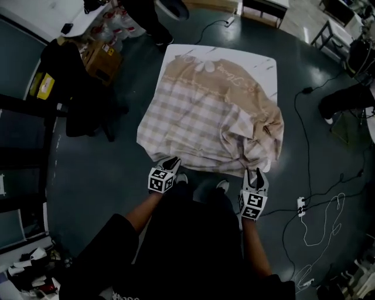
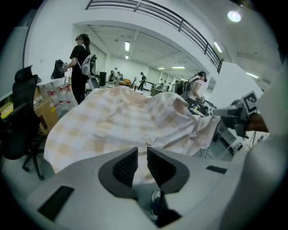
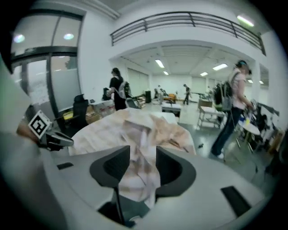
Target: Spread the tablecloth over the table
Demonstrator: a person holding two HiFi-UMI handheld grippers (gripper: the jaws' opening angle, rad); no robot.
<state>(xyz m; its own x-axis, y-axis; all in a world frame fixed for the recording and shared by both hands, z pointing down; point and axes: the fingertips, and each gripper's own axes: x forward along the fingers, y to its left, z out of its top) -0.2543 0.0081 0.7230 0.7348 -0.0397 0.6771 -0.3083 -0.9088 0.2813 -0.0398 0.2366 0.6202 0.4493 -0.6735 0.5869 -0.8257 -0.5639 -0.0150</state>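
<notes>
A beige checked tablecloth (image 1: 205,111) covers most of the white table (image 1: 266,67); it lies fairly flat on the left and is bunched in folds at the near right corner (image 1: 258,140). My left gripper (image 1: 171,163) is at the cloth's near left edge. In the left gripper view its jaws (image 2: 142,150) stand a narrow slit apart, with the cloth (image 2: 117,121) just beyond them. My right gripper (image 1: 256,174) is at the near right corner with its jaws (image 3: 143,150) wide apart. A crumpled fold of cloth (image 3: 139,130) hangs loose between them, not pinched.
A black office chair (image 1: 82,99) and a cardboard box (image 1: 102,55) stand left of the table. Cables and a power strip (image 1: 302,205) lie on the dark floor to the right. One person stands beyond the far edge (image 1: 146,17), another walks at the right (image 3: 229,117).
</notes>
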